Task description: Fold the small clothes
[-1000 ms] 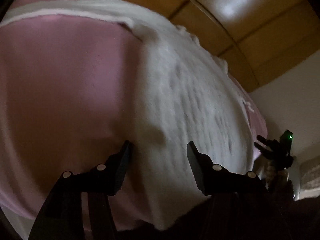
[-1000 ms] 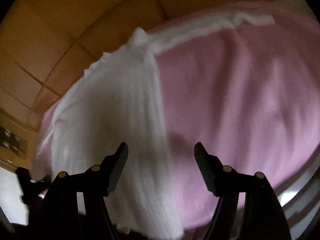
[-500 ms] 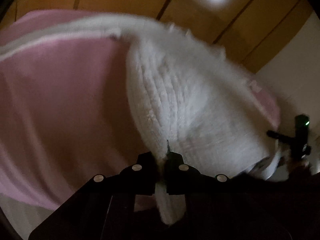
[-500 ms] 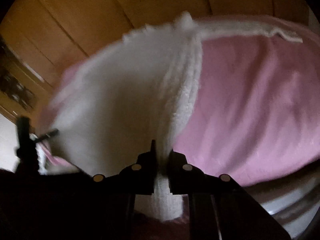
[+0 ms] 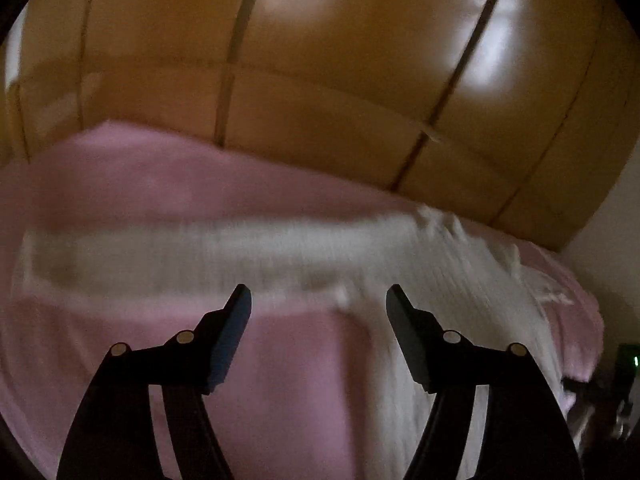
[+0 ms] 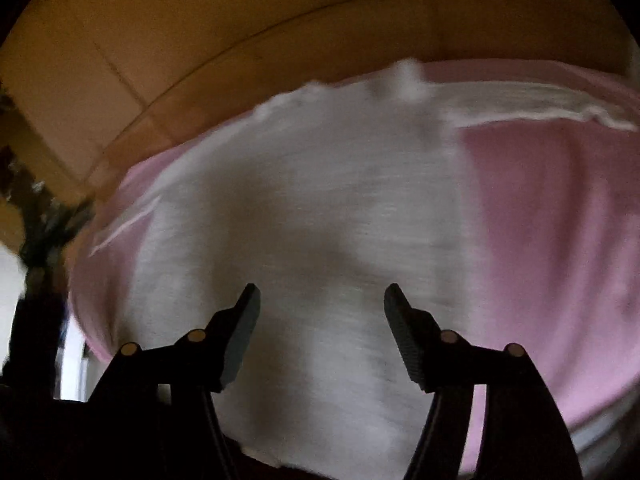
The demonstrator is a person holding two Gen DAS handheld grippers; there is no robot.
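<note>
So both claws were spread wide with nothing between the fingers. Left gripper [image 5: 319, 300] hovered over the pink sheet [image 5: 280, 380]; the white knit garment [image 5: 460, 300] lay from 9 o'clock across to 4 o'clock. Right gripper [image 6: 322, 300] sat directly above the garment [image 6: 312, 208], pink sheet [image 6: 560, 240] at 3 o'clock. Wooden wardrobe [image 5: 340, 80] at 12. Frames were motion-blurred.

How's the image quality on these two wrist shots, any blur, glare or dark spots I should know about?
Left wrist view: dim, with sideways motion blur smearing the white garment; glare patches on the wooden cabinet; fisheye bends its panel lines. Right wrist view: also dim and blurred, knit texture of the garment streaked; a soft shadow falls on it above the right gripper; the corners are black from the lens.
</note>
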